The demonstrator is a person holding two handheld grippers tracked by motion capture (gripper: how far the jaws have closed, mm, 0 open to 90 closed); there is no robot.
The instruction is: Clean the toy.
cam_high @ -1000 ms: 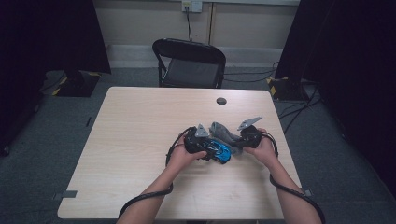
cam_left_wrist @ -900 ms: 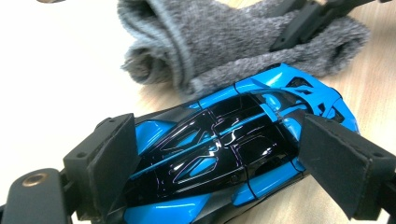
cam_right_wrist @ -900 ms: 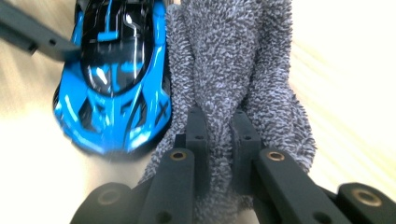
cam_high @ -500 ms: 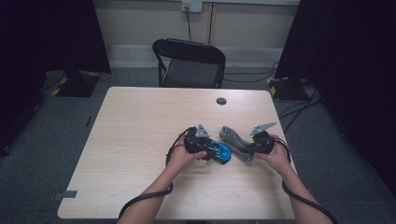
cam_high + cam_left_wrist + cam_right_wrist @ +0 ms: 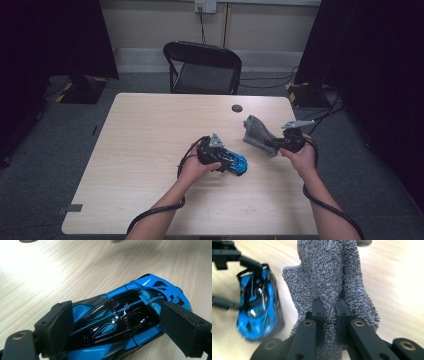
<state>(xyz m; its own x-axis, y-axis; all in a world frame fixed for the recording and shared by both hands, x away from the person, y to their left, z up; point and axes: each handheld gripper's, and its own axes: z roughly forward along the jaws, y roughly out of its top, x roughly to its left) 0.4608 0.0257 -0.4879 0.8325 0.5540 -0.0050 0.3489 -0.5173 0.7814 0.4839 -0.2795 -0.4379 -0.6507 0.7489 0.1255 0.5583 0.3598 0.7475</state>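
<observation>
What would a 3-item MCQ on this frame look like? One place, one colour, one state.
1. Where is the grey cloth relative to the toy car?
A. under the car
B. toward the person's right, apart from it
C. on the chair

2. What colour is the car?
A. blue and black
B. red
C. white

3. How does the right hand-held gripper stand?
A. open above the cloth
B. shut on nothing
C. shut on the cloth

Key:
1 B, the high view shows bare table between them.
2 A, blue body with black panels in the left gripper view.
3 C, the right gripper view shows both jaws pinching a fold of cloth.
</observation>
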